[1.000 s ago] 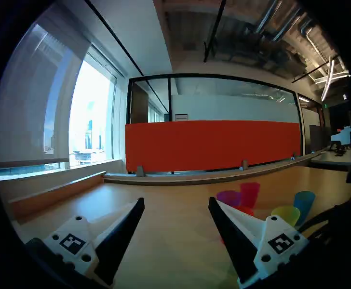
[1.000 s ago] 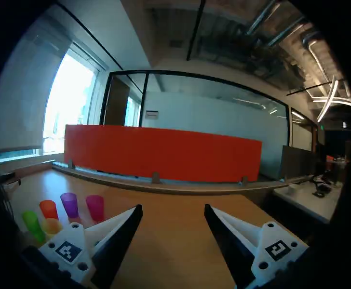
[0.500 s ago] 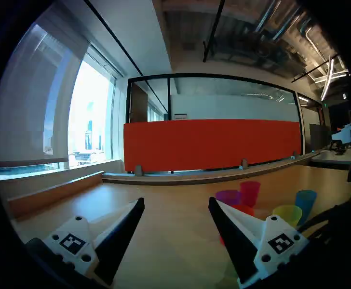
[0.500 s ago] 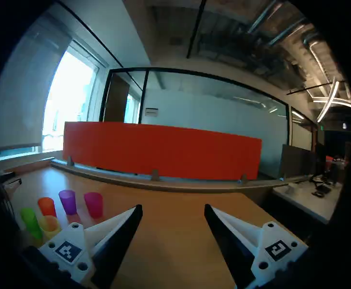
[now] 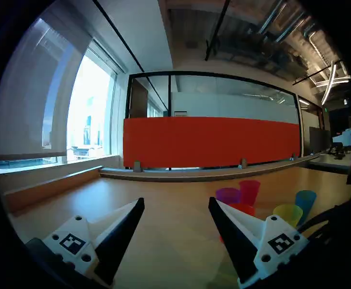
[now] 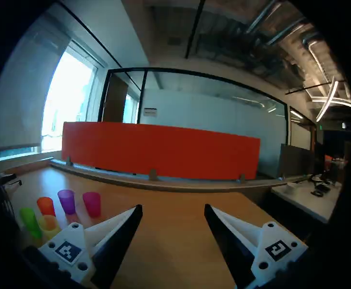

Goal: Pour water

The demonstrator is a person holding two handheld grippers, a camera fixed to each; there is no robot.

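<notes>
Orange partition (image 5: 209, 143), bright windows (image 5: 86, 125), wooden table (image 6: 175, 231)

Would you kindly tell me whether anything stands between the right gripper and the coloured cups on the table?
Nothing visible does. The open right gripper points over bare wooden table. The coloured cups stand off to its left, the pink cup at the cluster's right edge, with just tabletop between.

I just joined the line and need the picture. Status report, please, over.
Left gripper open, empty. Right gripper open, empty. Cups clustered upright on the table, untouched. No obstacle seen before them.
</notes>
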